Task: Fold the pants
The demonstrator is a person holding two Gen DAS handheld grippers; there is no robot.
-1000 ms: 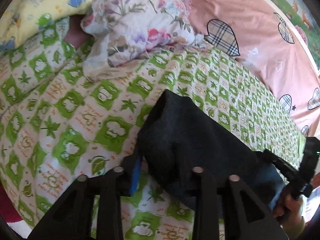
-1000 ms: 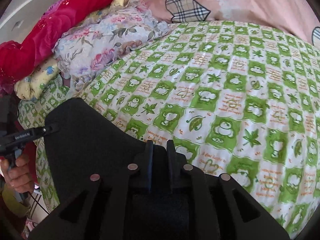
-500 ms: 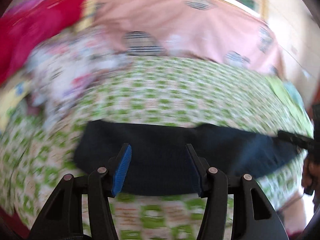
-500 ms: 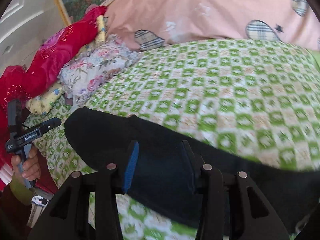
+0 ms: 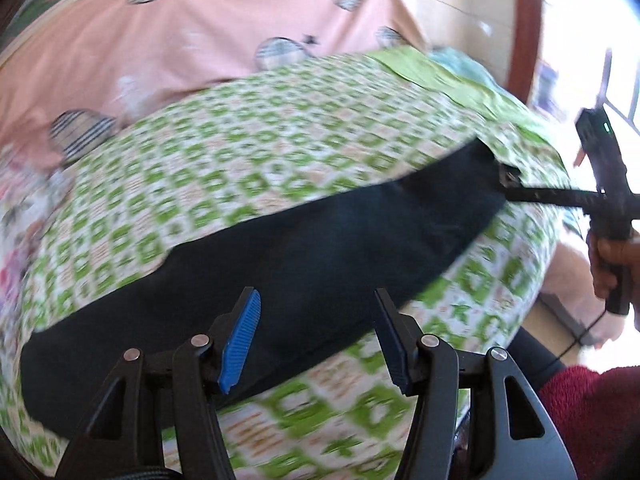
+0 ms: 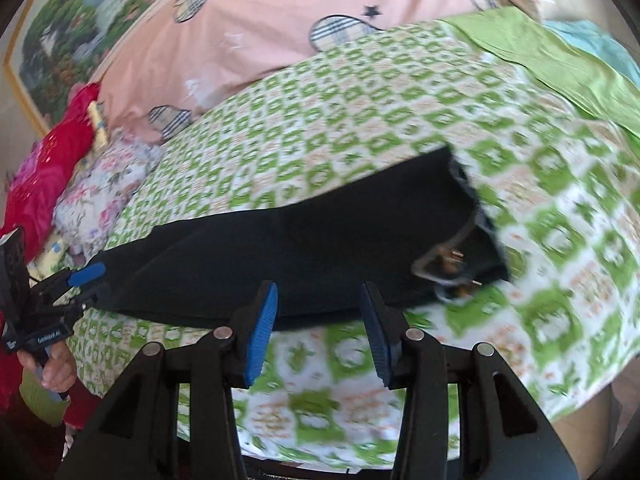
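Note:
The dark navy pants [image 5: 304, 256] lie in a long flat strip across the green-and-white patterned bedsheet [image 5: 248, 152]; they also show in the right wrist view [image 6: 320, 240], waistband with a metal buckle at the right end. My left gripper [image 5: 316, 320] is open and empty, just above the strip's near edge. My right gripper [image 6: 318, 308] is open and empty over the near edge. The right gripper shows in the left wrist view [image 5: 516, 188] at the pants' right end. The left gripper shows in the right wrist view [image 6: 86, 280] at their left end.
A pink quilt with plaid hearts [image 6: 280, 28] lies along the back of the bed. Floral, yellow and red bedding [image 6: 100, 184] is piled at the left end. A plain green sheet [image 6: 552, 56] lies at the right end. The bed edge runs just below the pants.
Both grippers have opened and let go of the pants and drawn back. The pants, bunched one second ago, now lie stretched in a long strip. Both views have swung to the right.

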